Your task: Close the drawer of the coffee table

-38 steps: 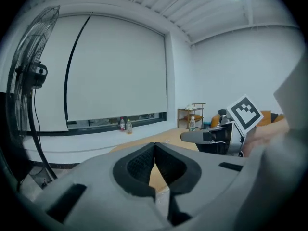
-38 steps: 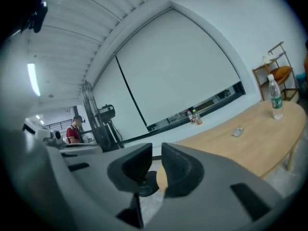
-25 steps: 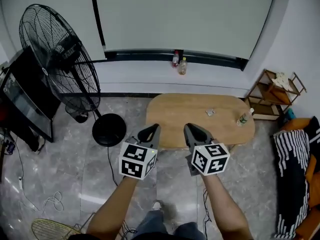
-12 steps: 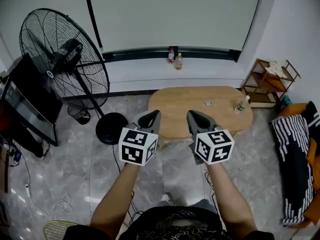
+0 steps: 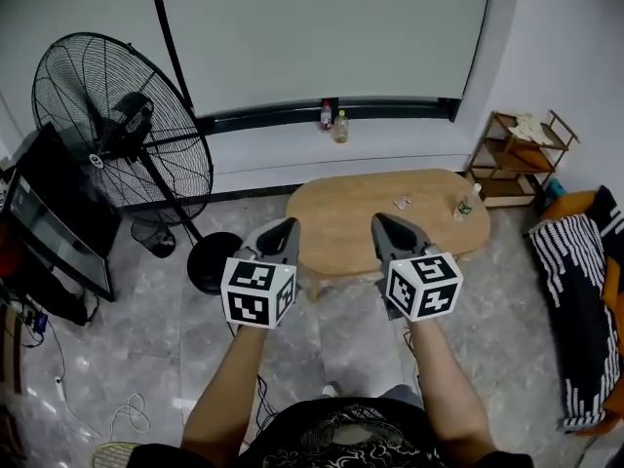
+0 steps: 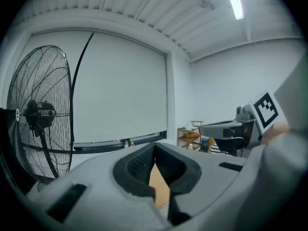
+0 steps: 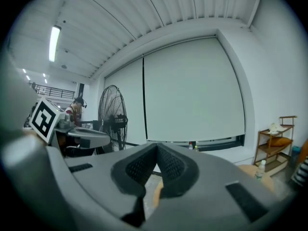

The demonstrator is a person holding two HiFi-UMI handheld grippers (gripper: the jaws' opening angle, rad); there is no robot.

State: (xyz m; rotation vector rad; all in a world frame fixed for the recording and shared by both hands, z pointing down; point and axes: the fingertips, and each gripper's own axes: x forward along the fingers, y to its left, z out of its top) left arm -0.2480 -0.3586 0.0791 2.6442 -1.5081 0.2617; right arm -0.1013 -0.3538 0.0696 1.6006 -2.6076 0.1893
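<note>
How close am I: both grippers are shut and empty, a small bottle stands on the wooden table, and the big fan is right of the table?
One slip: the head view shows the fan left of the table, not right. The left gripper and right gripper are indeed shut and empty, and the small bottle stands on the table.

I saw an oval wooden coffee table [image 5: 341,213] standing on the grey stone floor [image 5: 322,339]. On its top lay a small crumpled scrap [image 5: 402,203] and, near the right end, an upright bottle [image 5: 465,204], the two well apart. A fan's round black base [image 5: 211,259] sat on the floor just left of the table, with loose cables [image 5: 125,412] lying farther left.
</note>
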